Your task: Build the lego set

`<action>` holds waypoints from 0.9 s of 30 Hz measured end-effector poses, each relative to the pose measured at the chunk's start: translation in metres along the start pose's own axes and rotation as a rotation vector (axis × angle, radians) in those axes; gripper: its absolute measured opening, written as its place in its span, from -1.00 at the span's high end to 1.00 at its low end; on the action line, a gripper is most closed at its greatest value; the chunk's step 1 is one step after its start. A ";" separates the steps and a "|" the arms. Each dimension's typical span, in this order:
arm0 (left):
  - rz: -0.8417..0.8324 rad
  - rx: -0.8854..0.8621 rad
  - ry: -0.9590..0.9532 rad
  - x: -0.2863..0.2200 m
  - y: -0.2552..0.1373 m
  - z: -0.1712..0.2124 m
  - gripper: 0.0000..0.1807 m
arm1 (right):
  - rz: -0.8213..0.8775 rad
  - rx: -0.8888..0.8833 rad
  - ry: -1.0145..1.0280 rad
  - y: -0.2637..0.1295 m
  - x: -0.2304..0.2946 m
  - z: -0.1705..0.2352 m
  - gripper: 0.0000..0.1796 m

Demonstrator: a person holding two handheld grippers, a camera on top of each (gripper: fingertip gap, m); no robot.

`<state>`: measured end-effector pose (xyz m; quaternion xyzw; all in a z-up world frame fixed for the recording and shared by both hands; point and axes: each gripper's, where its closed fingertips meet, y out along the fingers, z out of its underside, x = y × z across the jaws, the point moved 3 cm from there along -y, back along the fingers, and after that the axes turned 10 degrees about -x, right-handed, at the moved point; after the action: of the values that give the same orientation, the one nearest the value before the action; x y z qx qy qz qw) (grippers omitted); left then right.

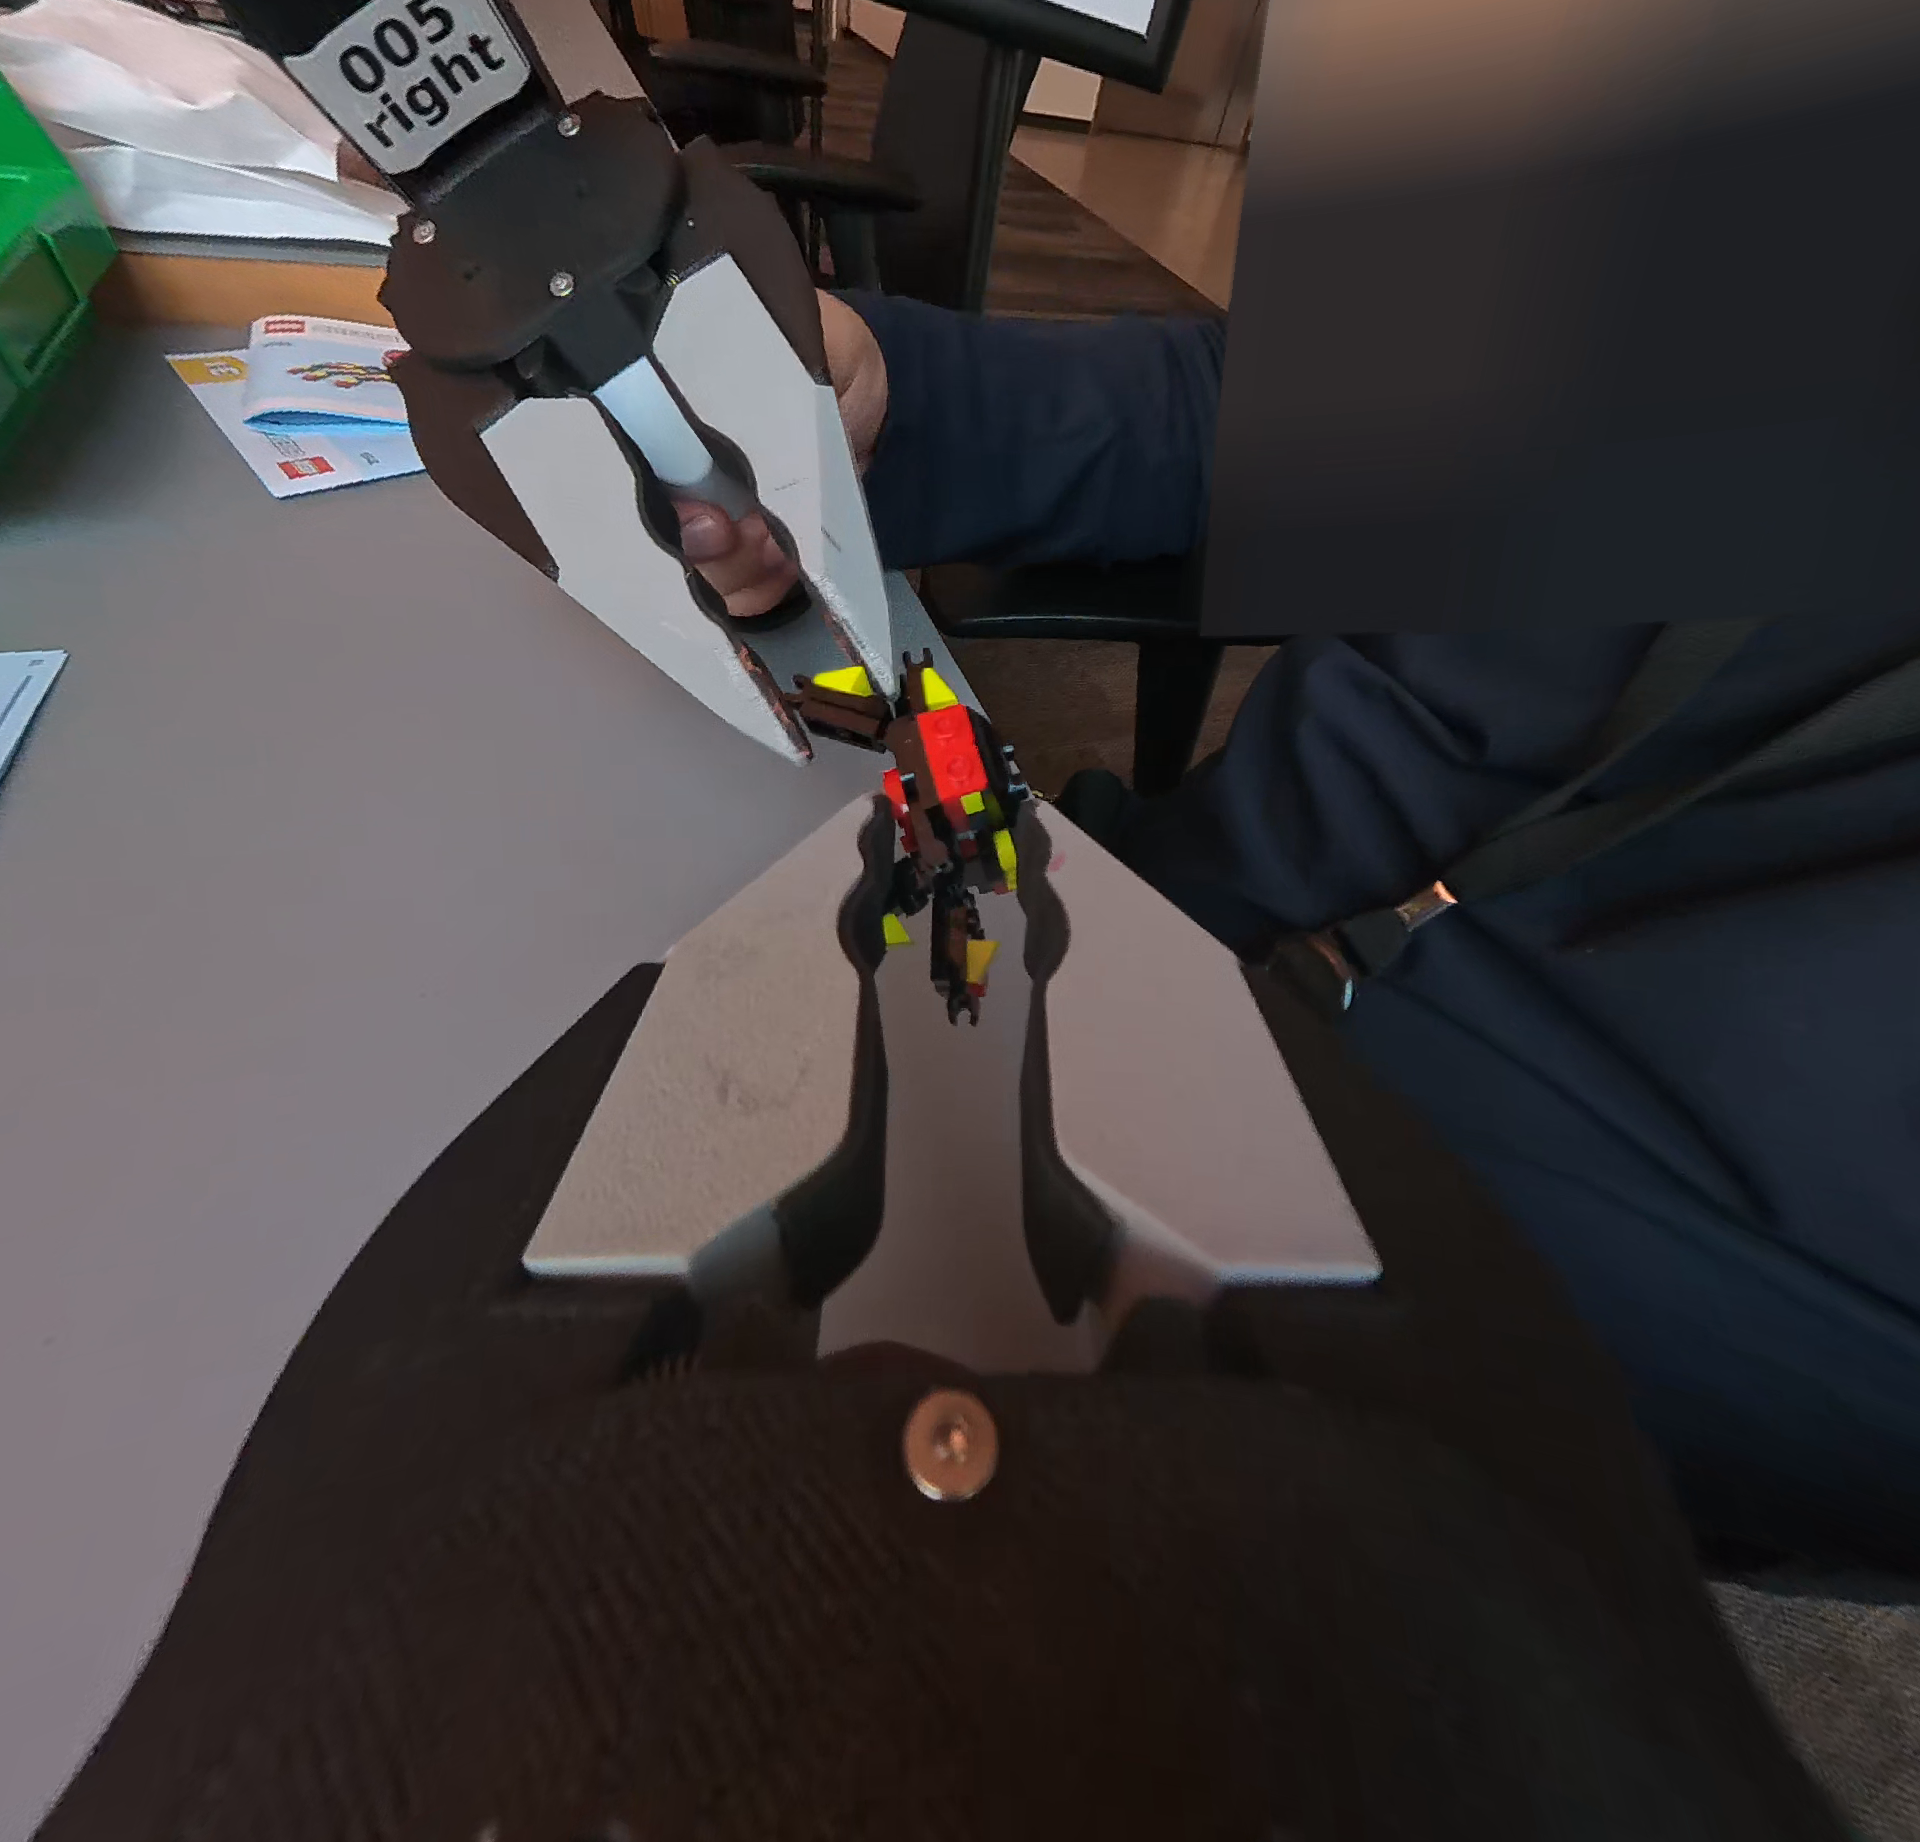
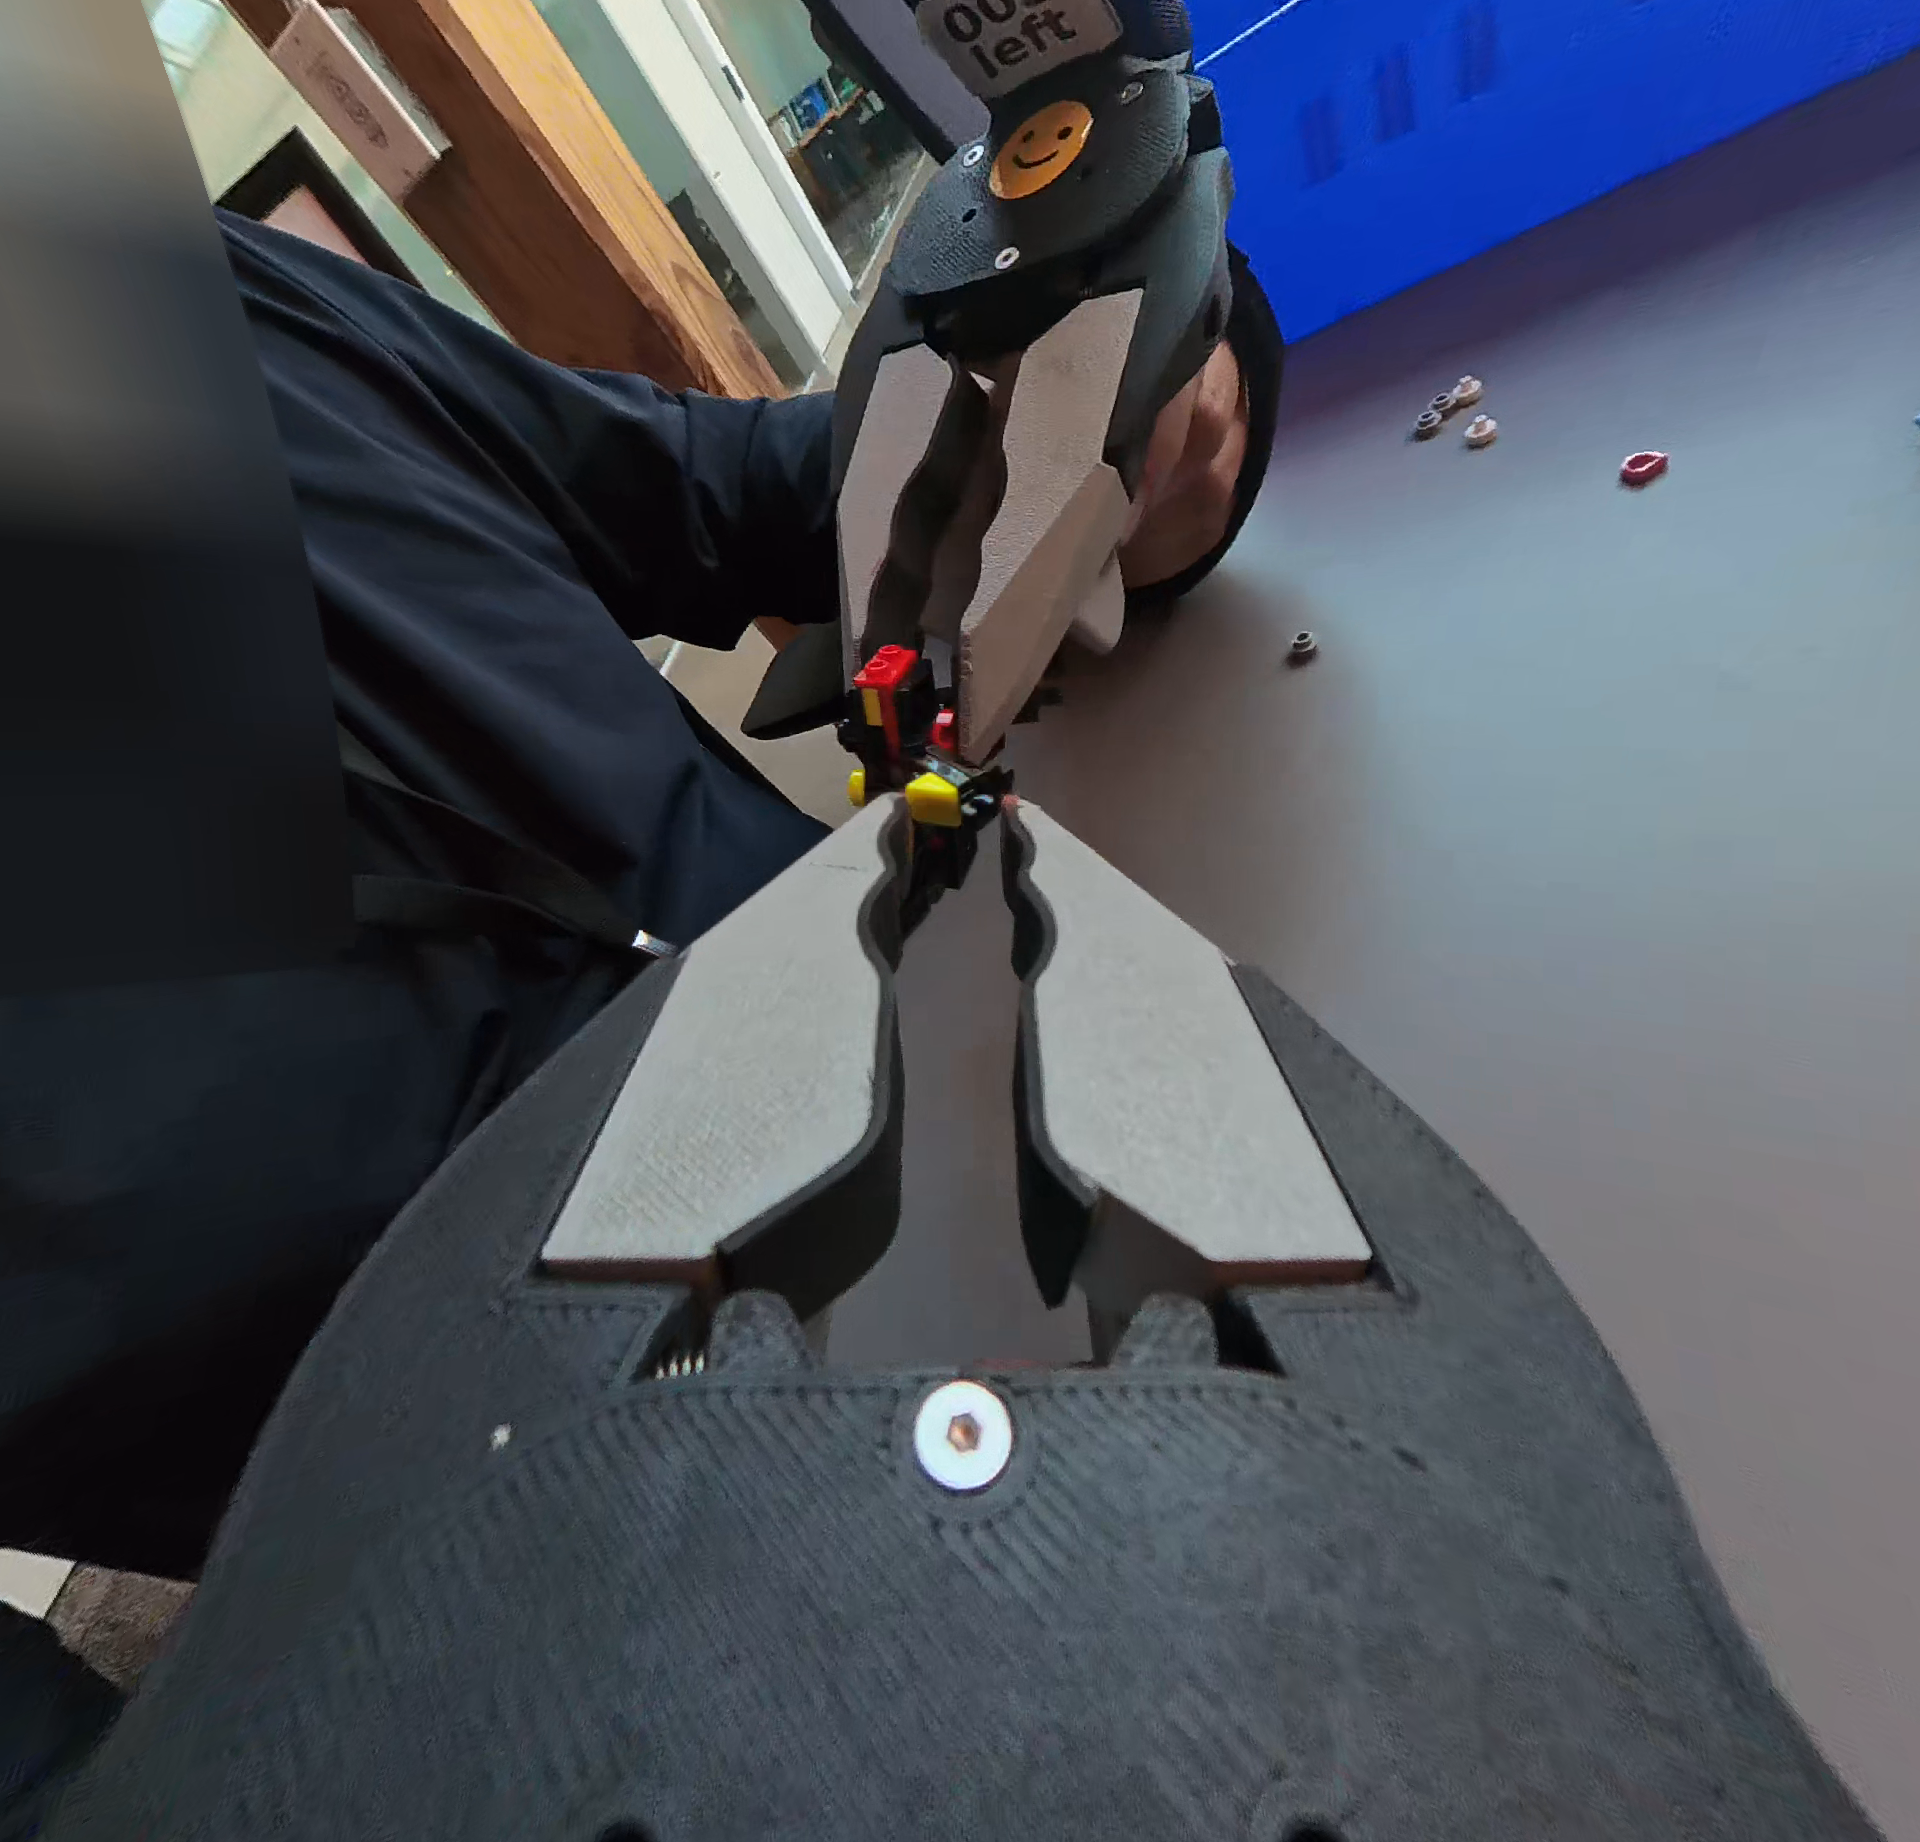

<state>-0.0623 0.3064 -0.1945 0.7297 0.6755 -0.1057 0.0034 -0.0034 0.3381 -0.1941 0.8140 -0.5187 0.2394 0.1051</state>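
A small lego model (image 1: 951, 758) of red, yellow, black and brown bricks is held in the air over the near edge of the grey table (image 1: 260, 857). My left gripper (image 1: 956, 805) is shut on its lower body. My right gripper (image 1: 847, 717) comes in from the upper left and is shut on a brown and yellow limb at the model's top. In the right wrist view the right gripper (image 2: 948, 805) clamps the black and red end of the model (image 2: 914, 743), and the left gripper (image 2: 920, 701) holds it from above. Parts of the model are hidden between the fingers.
An instruction booklet (image 1: 312, 400), white paper (image 1: 187, 130) and a green bin (image 1: 42, 265) lie at the far left. A blue bin (image 2: 1558, 109), several small loose pieces (image 2: 1455, 410) and a red piece (image 2: 1644, 465) sit to the right. A person in dark clothes (image 1: 1558, 961) sits close. The grippers are tip to tip, or close to it.
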 end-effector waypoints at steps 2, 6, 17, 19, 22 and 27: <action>0.003 -0.009 -0.010 0.001 0.000 -0.001 0.78 | -0.004 -0.009 -0.010 0.000 0.001 -0.001 0.85; -0.031 -0.047 -0.094 0.011 -0.003 -0.004 0.77 | 0.017 -0.070 -0.050 -0.007 -0.004 -0.006 0.78; -0.239 -0.036 -0.558 0.061 -0.028 0.022 0.77 | 0.374 -0.263 -0.189 -0.047 -0.042 -0.028 0.70; -0.265 -0.011 -0.614 0.067 -0.028 0.028 0.77 | 0.391 -0.265 -0.176 -0.048 -0.045 -0.028 0.68; -0.298 0.025 -0.650 0.074 -0.024 0.033 0.76 | 0.448 -0.274 -0.205 -0.052 -0.048 -0.030 0.67; -0.316 0.011 -0.668 0.078 -0.025 0.033 0.76 | 0.650 -0.254 -0.267 -0.065 -0.063 -0.031 0.65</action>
<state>-0.0866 0.3808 -0.2359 0.5415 0.7411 -0.3408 0.2036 0.0246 0.4294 -0.1939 0.6112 -0.7849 0.0859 0.0554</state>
